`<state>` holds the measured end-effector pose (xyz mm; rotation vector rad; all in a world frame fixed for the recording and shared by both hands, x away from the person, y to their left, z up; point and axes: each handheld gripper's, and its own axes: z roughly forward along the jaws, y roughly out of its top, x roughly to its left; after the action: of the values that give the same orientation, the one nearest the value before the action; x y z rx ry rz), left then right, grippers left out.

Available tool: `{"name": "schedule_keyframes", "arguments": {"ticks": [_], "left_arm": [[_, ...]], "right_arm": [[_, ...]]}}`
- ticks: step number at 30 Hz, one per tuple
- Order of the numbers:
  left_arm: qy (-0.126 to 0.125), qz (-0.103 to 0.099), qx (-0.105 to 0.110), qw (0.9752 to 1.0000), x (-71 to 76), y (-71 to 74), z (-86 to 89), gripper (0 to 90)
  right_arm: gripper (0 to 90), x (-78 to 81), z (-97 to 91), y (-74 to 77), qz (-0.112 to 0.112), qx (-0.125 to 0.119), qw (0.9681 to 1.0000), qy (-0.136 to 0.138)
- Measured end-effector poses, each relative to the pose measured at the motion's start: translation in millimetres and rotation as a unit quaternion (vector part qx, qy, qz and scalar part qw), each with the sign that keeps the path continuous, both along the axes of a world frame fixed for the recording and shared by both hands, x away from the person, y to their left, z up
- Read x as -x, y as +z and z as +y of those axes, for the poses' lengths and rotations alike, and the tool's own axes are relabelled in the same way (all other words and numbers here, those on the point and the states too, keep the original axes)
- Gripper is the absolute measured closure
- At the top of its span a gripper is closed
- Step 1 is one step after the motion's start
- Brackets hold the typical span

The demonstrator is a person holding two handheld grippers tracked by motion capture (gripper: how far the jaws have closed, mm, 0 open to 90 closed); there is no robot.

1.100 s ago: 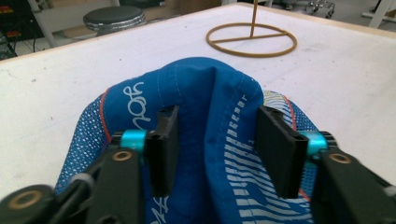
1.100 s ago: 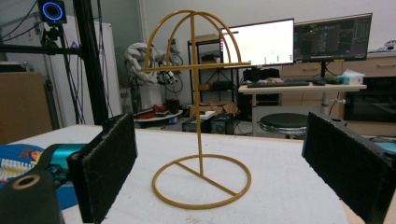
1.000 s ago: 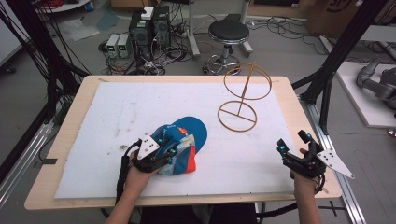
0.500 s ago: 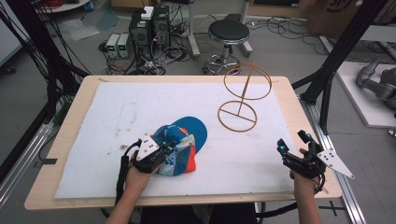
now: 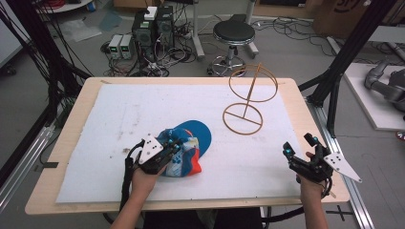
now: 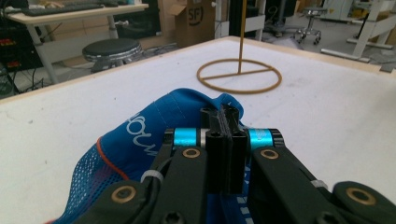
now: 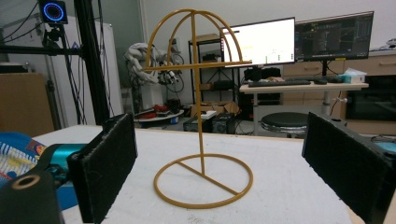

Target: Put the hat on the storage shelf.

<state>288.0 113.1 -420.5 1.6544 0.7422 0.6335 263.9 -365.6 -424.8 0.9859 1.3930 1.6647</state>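
High view: blue cap (image 5: 187,148) sits on the white desk (image 5: 95,119) front-left, left tongs (image 5: 172,151) on its near edge, right tongs (image 5: 300,149) idle at the front-right. Left gripper view: jaws have just closed fully, pinching cap fabric (soft, light, floppy, so grab the stiffer brim). Right gripper view: jaws wide apart, empty, facing the wire hat stand (image 7: 201,116).

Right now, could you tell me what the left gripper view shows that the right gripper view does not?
The left gripper view alone shows the left gripper clamped shut on the blue cap, with the cap's lettering and mesh up close. The right gripper view alone shows the right gripper with jaws wide apart and the domed top of the wire hat stand. Both show the stand's ring base on the white mat.
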Motion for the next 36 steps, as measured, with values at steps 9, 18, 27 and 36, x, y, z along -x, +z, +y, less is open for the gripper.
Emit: {"name": "schedule_keyframes", "arguments": {"ticks": [9, 18, 27, 36], "left_arm": [[0.005, -0.022, 0.031, 0.9993, -2.0, 13.8, 0.5, 89.4], [0.007, -0.049, 0.06, 0.9969, -2.1, 33.3, 0.1, 89.4], [0.007, -0.076, 0.088, 0.9932, -6.5, 58.2, -6.6, 89.4], [0.008, -0.104, 0.108, 0.9887, -9.9, 79.6, -16.5, 89.4]], "right_arm": [[10.1, -0.3, 0.1, -0.5, 0.005, 0.002, 1.0, 0.0], [10.1, -0.5, 0.6, -0.8, 0.006, 0.005, 1.0, 0.002], [10.1, -0.5, 0.4, -0.8, 0.005, 0.003, 1.0, 0.002], [10.0, -0.8, 0.5, -0.8, 0.004, 0.004, 1.0, 0.002]]}}
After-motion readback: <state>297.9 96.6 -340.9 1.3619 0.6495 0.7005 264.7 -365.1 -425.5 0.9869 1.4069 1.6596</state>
